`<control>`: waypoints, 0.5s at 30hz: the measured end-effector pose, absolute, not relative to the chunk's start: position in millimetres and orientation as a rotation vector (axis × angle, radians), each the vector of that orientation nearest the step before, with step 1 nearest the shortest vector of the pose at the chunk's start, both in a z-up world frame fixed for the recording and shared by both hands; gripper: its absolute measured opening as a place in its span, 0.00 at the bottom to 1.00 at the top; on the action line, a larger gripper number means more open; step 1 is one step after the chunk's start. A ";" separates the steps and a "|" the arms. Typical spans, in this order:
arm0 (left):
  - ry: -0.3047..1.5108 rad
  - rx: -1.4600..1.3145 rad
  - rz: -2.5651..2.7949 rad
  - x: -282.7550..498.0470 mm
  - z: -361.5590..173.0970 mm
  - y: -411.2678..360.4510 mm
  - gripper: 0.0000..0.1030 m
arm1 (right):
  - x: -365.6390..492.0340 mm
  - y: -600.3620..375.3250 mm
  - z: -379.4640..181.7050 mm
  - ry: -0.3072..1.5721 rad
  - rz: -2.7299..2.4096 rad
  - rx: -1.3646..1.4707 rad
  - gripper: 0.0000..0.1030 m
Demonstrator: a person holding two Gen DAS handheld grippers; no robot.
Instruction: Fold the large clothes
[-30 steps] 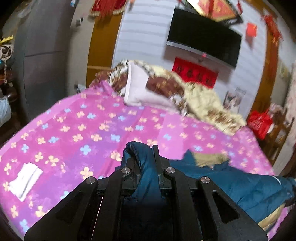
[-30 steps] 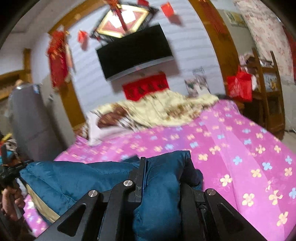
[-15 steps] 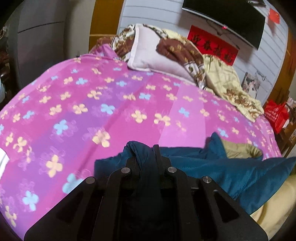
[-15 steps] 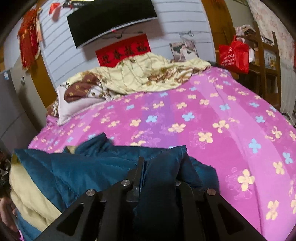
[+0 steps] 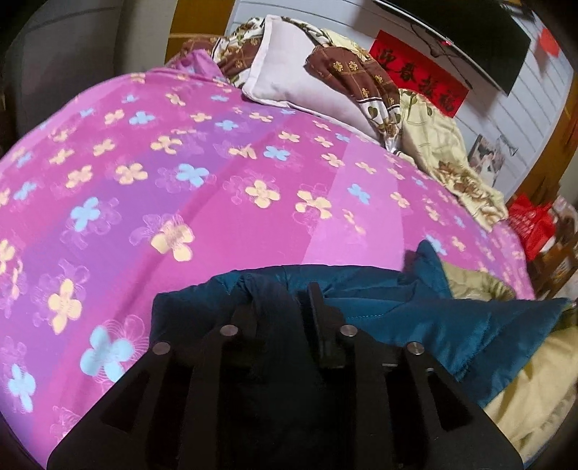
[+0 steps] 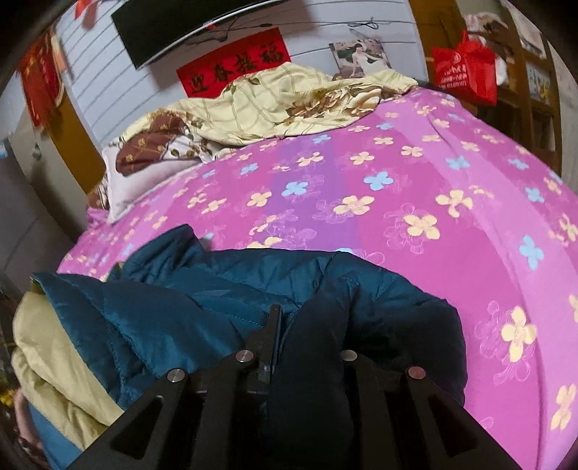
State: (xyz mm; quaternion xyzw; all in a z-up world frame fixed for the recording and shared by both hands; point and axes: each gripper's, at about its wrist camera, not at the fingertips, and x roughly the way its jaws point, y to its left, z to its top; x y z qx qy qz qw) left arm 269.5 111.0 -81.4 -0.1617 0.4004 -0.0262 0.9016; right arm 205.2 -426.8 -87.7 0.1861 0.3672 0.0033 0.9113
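A large teal quilted jacket [image 5: 415, 311] with a pale yellow lining [image 5: 534, 390] lies at the near edge of the bed. My left gripper [image 5: 281, 307] is shut on a bunched fold of the jacket at its left end. My right gripper [image 6: 307, 325] is shut on a fold of the same jacket [image 6: 173, 318] at its right end. The fabric covers most of the fingers in both views. The jacket stretches between the two grippers, low over the bedspread.
The bed has a pink floral bedspread [image 5: 180, 173] [image 6: 415, 188]. A pillow [image 5: 300, 83] and a crumpled yellow quilt [image 6: 281, 101] lie at the headboard. A red bag [image 6: 466, 72] and wooden shelves stand on the right. A TV [image 6: 173, 21] hangs on the wall.
Both grippers have moved down and forward over the bed with the jacket held. The jacket has come lower and spread onto the bedspread.
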 end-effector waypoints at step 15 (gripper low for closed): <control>0.604 -0.585 -0.096 251.6 -18.5 170.0 0.87 | 162.5 -459.0 -32.9 0.441 0.127 0.701 0.58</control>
